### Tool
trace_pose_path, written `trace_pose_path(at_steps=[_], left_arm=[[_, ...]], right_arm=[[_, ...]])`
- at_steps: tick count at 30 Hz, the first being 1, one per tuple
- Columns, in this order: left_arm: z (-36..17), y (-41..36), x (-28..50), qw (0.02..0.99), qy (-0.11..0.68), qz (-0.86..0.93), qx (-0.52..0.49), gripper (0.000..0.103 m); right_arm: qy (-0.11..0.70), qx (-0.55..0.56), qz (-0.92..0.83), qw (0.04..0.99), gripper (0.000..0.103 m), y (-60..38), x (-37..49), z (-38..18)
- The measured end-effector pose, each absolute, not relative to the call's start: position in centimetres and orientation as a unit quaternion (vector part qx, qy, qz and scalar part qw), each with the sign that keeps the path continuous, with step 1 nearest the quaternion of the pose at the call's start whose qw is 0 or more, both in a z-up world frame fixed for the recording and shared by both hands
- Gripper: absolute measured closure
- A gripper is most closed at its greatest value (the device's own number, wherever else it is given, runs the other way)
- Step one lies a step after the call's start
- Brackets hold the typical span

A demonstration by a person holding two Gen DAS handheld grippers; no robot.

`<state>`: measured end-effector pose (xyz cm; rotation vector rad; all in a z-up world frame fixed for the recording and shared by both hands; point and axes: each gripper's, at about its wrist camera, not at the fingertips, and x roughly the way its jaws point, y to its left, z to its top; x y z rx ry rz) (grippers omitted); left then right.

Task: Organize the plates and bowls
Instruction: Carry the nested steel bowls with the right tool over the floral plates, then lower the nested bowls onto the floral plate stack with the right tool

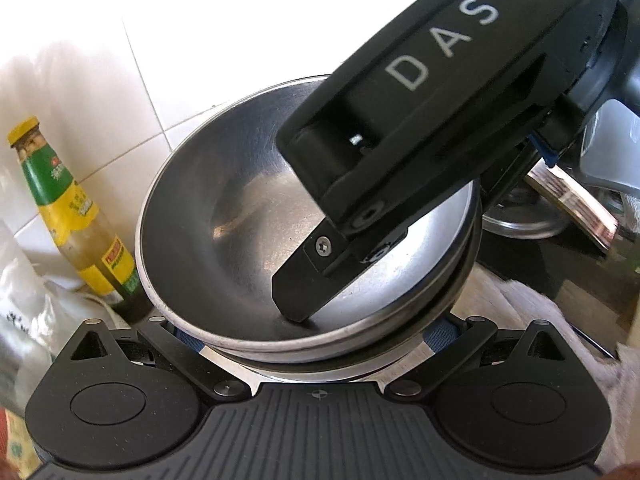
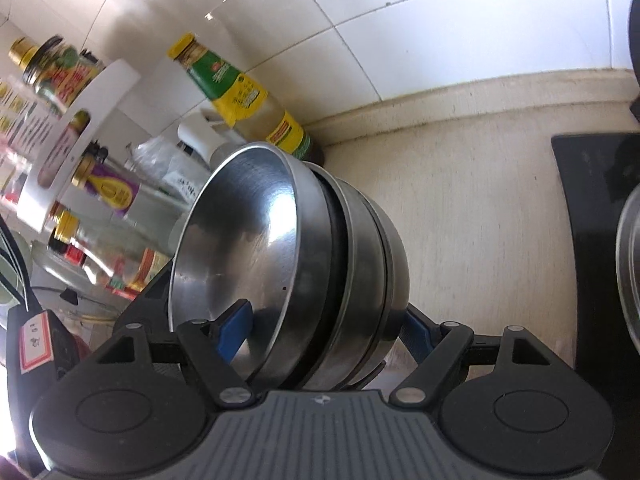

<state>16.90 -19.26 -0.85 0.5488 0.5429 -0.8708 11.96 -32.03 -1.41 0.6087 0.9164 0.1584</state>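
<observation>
A nested stack of steel bowls (image 1: 240, 220) fills the left wrist view, tilted, with the top bowl's inside facing the camera. My right gripper (image 1: 316, 280) comes in from the upper right, and one black finger (image 1: 296, 280) reaches inside the top bowl. In the right wrist view the same stack (image 2: 280, 260) sits between the right gripper's (image 2: 324, 332) blue-padded fingers (image 2: 236, 328), which clamp the stack's rims. My left gripper's (image 1: 316, 332) fingers are mostly hidden under the stack's near edge.
A yellow-and-green sauce bottle (image 1: 76, 220) stands left of the bowls against the tiled wall; it also shows in the right wrist view (image 2: 244, 96). More bottles and a white rack (image 2: 76, 140) crowd the left. A black stove (image 2: 592, 240) and a pot rim (image 2: 628, 272) are to the right.
</observation>
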Motion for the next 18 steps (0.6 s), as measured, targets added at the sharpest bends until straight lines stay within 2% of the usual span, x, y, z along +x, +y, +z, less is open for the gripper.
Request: trace_pose_path(at_steps=[18], left_arm=[[-2.8, -18.2, 7.9, 0.838, 0.295, -0.379, 0.259, 0.000]], right_arm=[[0.462, 0.284, 0.126, 0.831, 0.008, -29.6, 4.1, -4.1]])
